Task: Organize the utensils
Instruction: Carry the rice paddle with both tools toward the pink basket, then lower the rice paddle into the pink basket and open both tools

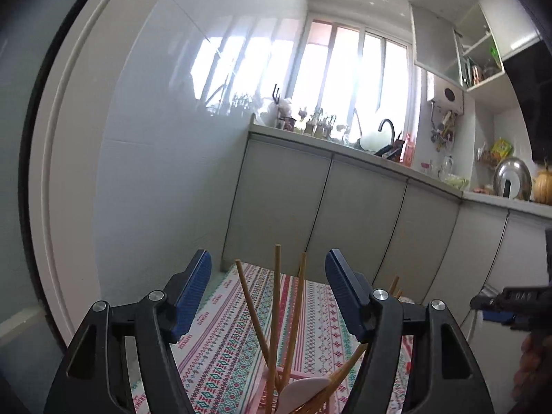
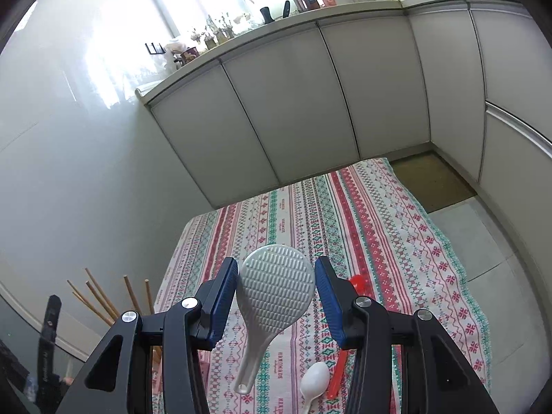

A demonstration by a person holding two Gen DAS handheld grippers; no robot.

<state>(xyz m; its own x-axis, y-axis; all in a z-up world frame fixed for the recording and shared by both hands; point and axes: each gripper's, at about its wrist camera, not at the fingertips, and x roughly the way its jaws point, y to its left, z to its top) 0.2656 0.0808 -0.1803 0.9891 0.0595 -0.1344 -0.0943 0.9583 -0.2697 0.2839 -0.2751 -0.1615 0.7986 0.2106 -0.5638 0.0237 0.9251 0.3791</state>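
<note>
Right gripper [image 2: 276, 296] angled down, clamping rice paddle [image 2: 276, 283] (handle dangling).

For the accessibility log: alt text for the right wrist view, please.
The right gripper grips a white rice paddle by its head, handle hanging over a patterned tablecloth. A white spoon and a red spoon lie below; chopsticks stand at left.

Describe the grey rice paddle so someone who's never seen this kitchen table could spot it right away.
Start at the table's striped patterned tablecloth. The right gripper holds the grey plastic rice paddle above it, jaws on its round head. Unlike the small white spoon and red spoon lying below, its face is ridged.
</note>
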